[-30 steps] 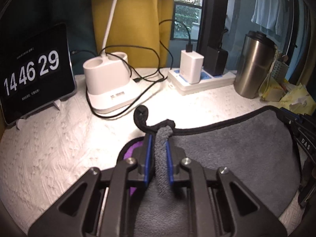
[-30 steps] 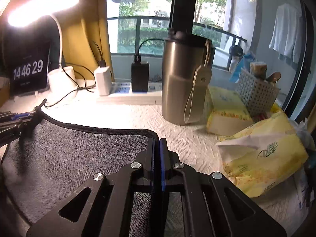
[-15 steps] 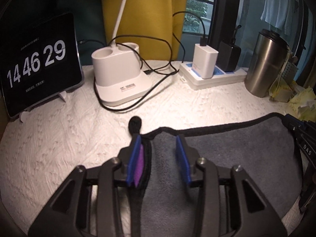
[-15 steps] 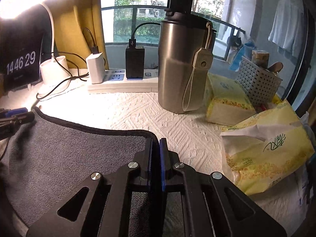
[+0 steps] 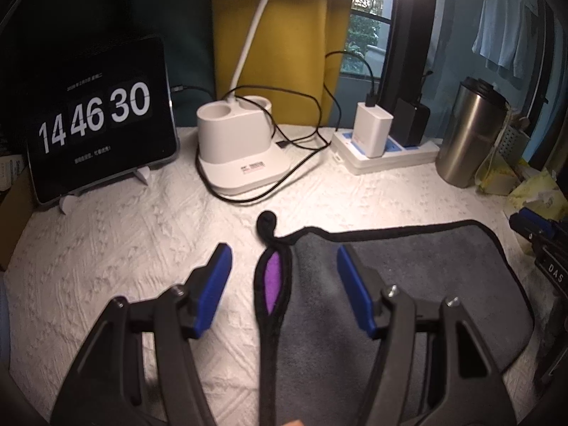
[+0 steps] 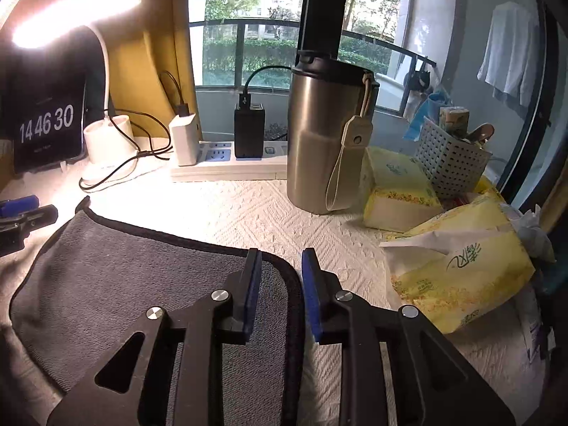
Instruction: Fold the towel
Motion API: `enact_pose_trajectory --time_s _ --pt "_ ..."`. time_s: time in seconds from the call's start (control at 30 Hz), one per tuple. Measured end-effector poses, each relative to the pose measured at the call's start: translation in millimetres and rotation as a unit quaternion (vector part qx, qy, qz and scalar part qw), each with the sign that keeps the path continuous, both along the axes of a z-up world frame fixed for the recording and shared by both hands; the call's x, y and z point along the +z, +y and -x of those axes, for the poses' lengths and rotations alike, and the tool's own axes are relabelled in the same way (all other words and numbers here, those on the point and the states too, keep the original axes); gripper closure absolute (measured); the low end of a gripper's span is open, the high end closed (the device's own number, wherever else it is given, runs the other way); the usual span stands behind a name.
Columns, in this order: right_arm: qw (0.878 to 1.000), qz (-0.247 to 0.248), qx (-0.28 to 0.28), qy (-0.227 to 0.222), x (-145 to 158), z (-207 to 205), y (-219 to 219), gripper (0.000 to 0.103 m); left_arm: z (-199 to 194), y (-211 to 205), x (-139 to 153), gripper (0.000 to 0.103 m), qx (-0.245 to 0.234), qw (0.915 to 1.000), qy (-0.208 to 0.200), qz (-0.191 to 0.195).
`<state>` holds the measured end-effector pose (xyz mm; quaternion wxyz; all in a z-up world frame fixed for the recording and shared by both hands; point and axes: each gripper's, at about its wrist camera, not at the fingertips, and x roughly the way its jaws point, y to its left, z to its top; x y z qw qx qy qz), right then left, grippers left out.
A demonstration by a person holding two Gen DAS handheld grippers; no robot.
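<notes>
The right hand-held gripper (image 6: 280, 266) straddles the grey towel's (image 6: 142, 269) black-edged corner (jaws apart), gripping nothing.

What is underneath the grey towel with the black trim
The grey towel with black trim lies on a white textured table cover. At its left edge a purple layer peeks out between the folded layers. How far that layer reaches is hidden, as is anything else beneath.

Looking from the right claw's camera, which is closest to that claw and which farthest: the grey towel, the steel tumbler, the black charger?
1. Grey towel, under the right claw, left.
2. Steel tumbler, ahead, slightly right.
3. Black charger, on the power strip at the back.
</notes>
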<state>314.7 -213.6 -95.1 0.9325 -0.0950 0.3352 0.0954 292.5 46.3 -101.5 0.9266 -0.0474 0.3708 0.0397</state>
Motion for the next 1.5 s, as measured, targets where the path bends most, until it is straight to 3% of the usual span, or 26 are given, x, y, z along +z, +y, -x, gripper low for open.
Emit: enact_pose_trajectory --time_s 0.83,1.0,1.5 --pt "0.999 -0.007 0.004 -0.047 46 88 2 0.074 93 -7 46 0.039 -0.01 0.9974 -0.071 0.006" --pt "0.998 -0.01 0.003 -0.054 52 106 0 0.074 113 -9 51 0.025 -0.015 0.9962 -0.085 0.016" --pt "0.997 -0.014 0.002 -0.076 63 163 -8 0.069 170 -24 64 0.017 -0.037 0.9909 -0.128 0.02"
